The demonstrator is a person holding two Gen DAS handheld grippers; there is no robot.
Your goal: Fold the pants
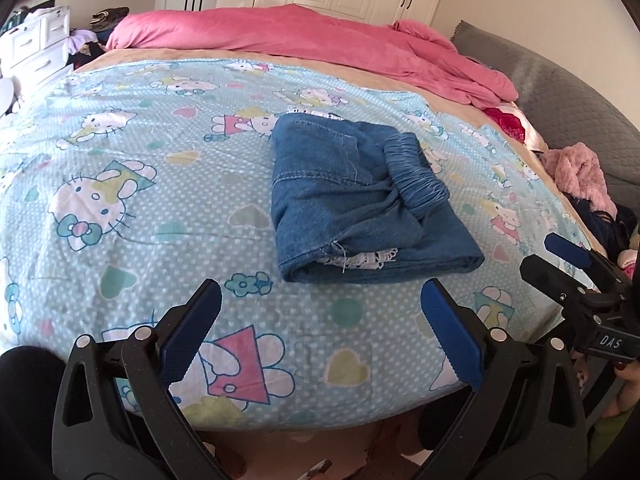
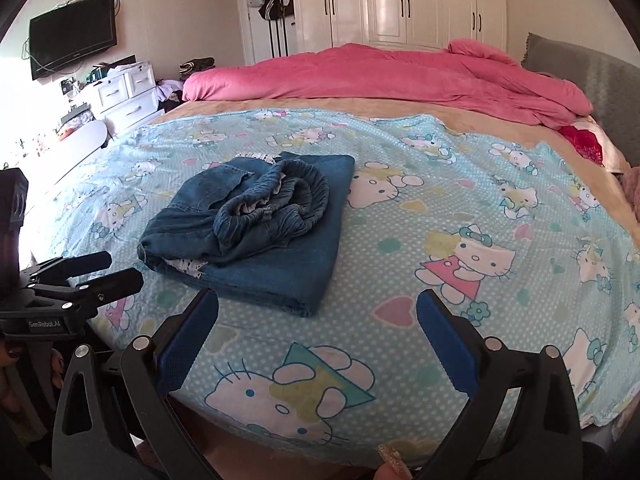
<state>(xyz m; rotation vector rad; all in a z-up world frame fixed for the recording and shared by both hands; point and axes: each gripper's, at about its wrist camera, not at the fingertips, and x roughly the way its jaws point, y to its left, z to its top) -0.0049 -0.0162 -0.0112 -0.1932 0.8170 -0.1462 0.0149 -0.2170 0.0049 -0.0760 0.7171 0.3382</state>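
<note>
The blue denim pants lie folded in a compact bundle on the light blue cartoon-cat bedsheet, elastic waistband bunched on top, a bit of white lace showing at the near edge. My left gripper is open and empty, held back near the bed's front edge, short of the pants. My right gripper is open and empty, just in front and right of the pants. Each gripper shows in the other's view: the right one at the right edge, the left one at the left edge.
A pink duvet is heaped along the far side of the bed. A grey headboard cushion and a pink fluffy cloth lie at right. White drawers, a wall TV and white wardrobes stand beyond.
</note>
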